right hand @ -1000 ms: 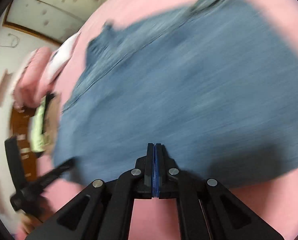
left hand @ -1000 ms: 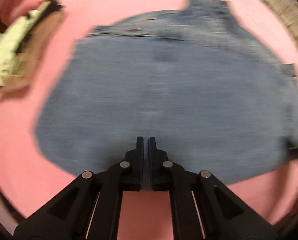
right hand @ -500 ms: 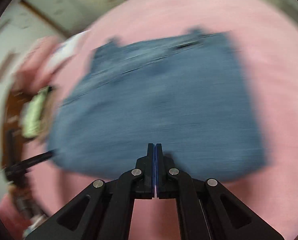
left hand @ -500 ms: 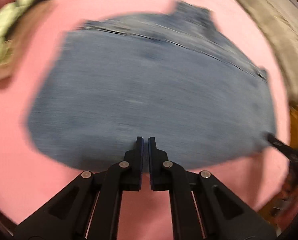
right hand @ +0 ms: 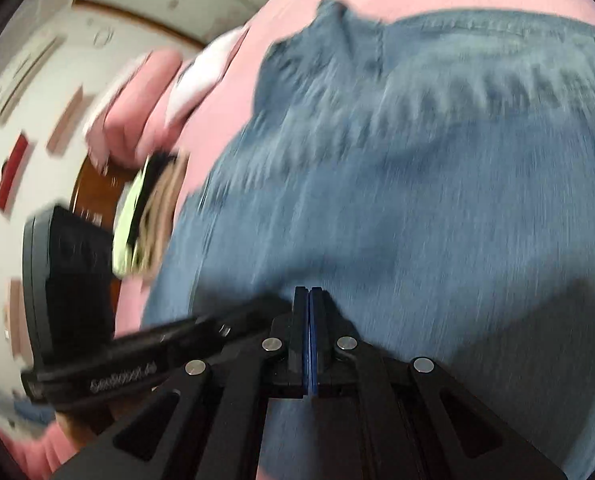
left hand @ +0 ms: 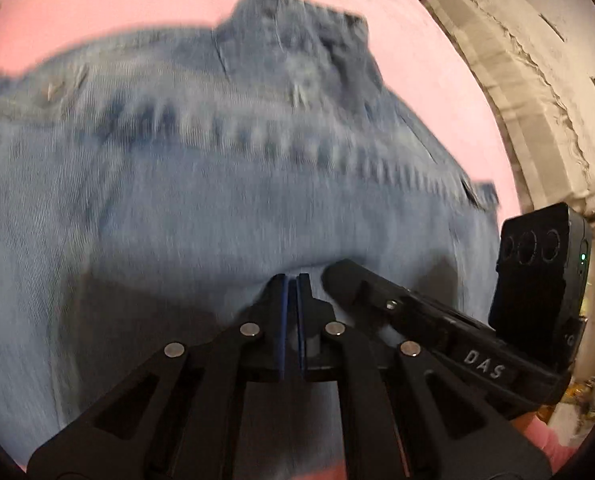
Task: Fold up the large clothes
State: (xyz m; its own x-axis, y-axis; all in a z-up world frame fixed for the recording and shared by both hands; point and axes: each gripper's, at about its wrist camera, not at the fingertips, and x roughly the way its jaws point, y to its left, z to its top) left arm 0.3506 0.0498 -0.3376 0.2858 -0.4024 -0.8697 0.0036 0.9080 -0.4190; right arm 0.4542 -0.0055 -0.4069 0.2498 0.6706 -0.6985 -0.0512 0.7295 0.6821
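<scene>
Folded blue jeans [left hand: 225,208] lie on a pink bedsheet [left hand: 97,4] and fill most of both views; they also show in the right wrist view [right hand: 437,200]. My left gripper [left hand: 291,278] is over the near part of the jeans, jaws almost closed with a thin gap and nothing seen between them. My right gripper [right hand: 308,290] is shut, low over the denim, close beside the left one. The right gripper body [left hand: 437,320] shows at the right of the left wrist view. The left gripper body [right hand: 109,344] shows at the left of the right wrist view.
A pile of folded clothes, light green and tan [right hand: 145,224], lies on the sheet left of the jeans. A pink pillow [right hand: 137,108] and a white one [right hand: 205,72] lie further back. A white wall [left hand: 537,92] stands beyond the bed's right edge.
Both grippers have moved forward and down onto the jeans and come close together. The denim now looms much larger in both views. Both pairs of jaws have stayed closed.
</scene>
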